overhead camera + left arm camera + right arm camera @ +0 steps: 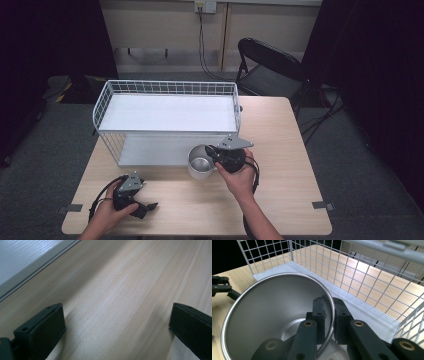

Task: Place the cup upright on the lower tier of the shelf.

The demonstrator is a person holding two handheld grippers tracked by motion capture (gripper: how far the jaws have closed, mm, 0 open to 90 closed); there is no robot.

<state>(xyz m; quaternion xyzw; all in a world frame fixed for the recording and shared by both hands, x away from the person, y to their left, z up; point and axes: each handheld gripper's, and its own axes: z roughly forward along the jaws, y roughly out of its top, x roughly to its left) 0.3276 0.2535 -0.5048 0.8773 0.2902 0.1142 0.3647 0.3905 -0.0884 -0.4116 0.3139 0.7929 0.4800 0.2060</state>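
In front of my left gripper (117, 322) I see only bare table (120, 285), so it can pass forward freely between its wide-apart jaws. My right gripper (329, 315) is clamped on the rim of the metal cup (200, 162), and the white wire rack (167, 120) stands just behind the cup and blocks the way ahead. The right part of the table, beside the rack, gives free room.
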